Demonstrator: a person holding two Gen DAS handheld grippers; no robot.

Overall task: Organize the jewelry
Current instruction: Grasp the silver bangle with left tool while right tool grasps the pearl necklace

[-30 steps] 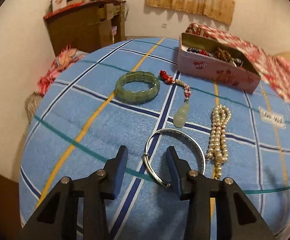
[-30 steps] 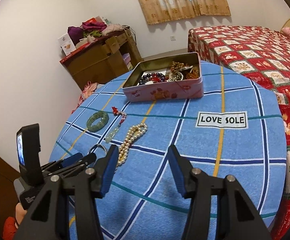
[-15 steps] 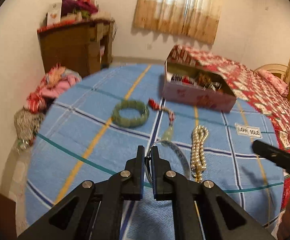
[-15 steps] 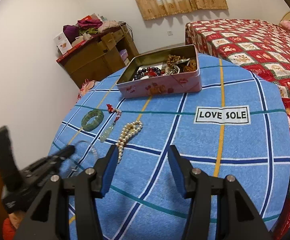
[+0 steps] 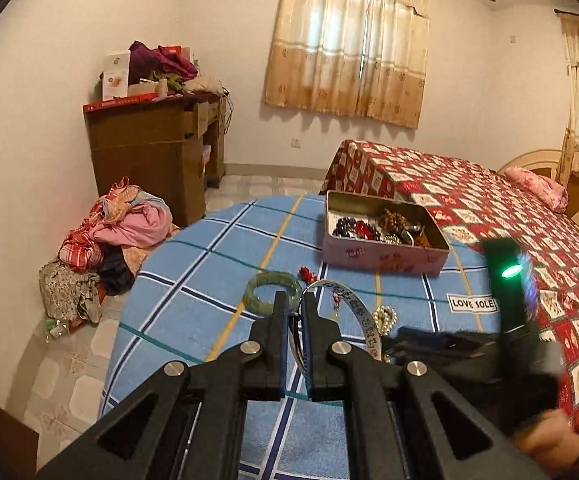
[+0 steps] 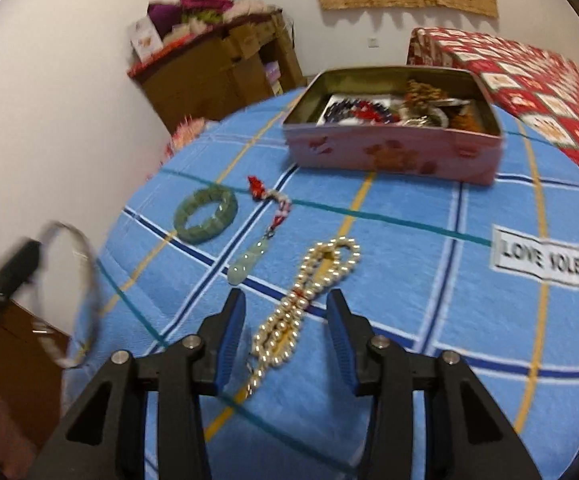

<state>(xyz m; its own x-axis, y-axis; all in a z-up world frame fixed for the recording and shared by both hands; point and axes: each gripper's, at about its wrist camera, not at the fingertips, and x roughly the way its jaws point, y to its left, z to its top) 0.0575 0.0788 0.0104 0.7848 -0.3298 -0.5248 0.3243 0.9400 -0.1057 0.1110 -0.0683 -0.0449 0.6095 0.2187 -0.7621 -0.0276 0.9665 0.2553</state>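
Observation:
My left gripper (image 5: 294, 300) is shut on a silver bangle (image 5: 353, 308) and holds it up above the blue checked cloth (image 5: 193, 280); the bangle also shows blurred at the left of the right wrist view (image 6: 77, 280). My right gripper (image 6: 285, 304) is open, its fingers on either side of the near end of a pearl bead string (image 6: 309, 296). A green jade bracelet (image 6: 205, 216) and a jade pendant on a red cord (image 6: 257, 240) lie further left. A pink tin (image 6: 393, 156) with several pieces of jewelry inside stands at the back.
A "LOVE SOLE" label (image 6: 539, 258) is sewn on the cloth at the right. A bed with a red quilt (image 5: 469, 200) lies beyond the tin. A brown cabinet (image 5: 153, 148) and a heap of clothes (image 5: 105, 240) are by the left wall.
My left gripper has shut on the silver bangle and lifted it off the cloth. My right gripper has moved left and down to the pearl string, still open.

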